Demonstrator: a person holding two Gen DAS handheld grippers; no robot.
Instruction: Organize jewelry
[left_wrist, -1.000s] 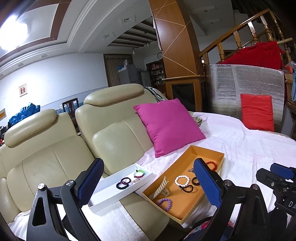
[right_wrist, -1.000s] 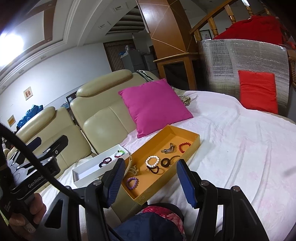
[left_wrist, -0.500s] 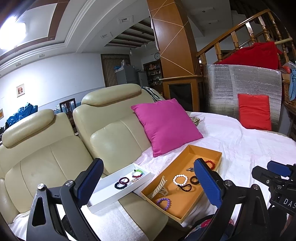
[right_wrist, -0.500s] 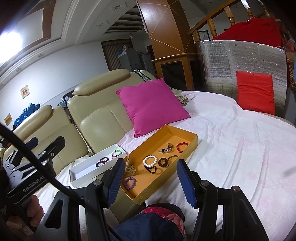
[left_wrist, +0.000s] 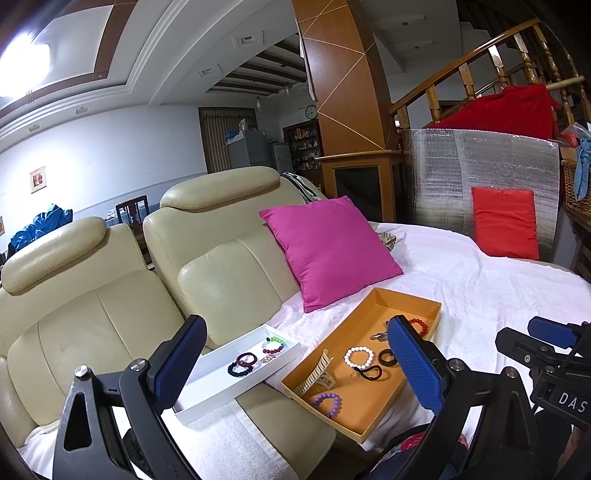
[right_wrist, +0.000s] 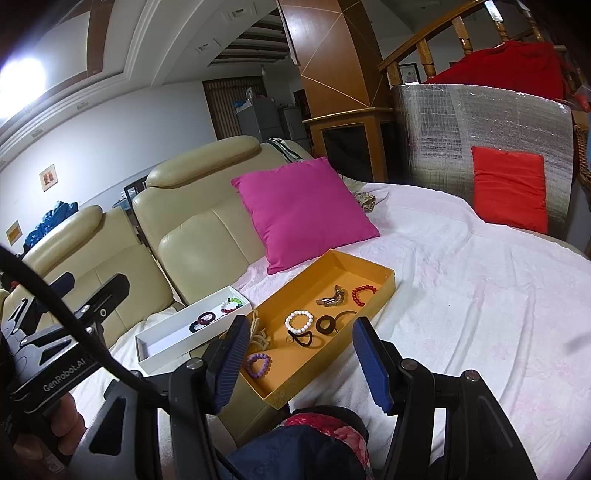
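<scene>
From my remote seat, the left gripper (left_wrist: 295, 354) blocks part of what I need: its right finger (left_wrist: 415, 363) covers the middle of the orange tray (left_wrist: 406, 297) in the left wrist view, cutting off most of a metal piece and part of the red bead bracelet (left_wrist: 419, 325). The right wrist view shows that metal piece (right_wrist: 332, 298) in full; it may be a watch or a clasp, but it is too small for me to tell. In turn, the right gripper (right_wrist: 301, 354) hides the cream hair claw (right_wrist: 258, 334) behind its left finger (right_wrist: 231, 363), while the left view shows the claw whole.

The white tray (left_wrist: 207, 402) sits on the sofa seat just beside the orange one, their corners touching or nearly so. In it I make out a dark bracelet (left_wrist: 238, 369), a maroon hair tie (left_wrist: 246, 357) and a red-and-green beaded bracelet (left_wrist: 274, 344); a tiny item beside them is unreadable. The orange tray holds a white bead bracelet (right_wrist: 298, 320), a black hair tie (right_wrist: 306, 339), a black ring-shaped band (right_wrist: 327, 324) and a purple bead bracelet (right_wrist: 258, 363).

Only the right view catches the hand (right_wrist: 55, 424) gripping the left tool.

Both pairs of jaws stand apart, the left wide, the right about half open, holding nothing and well short of the trays.
</scene>
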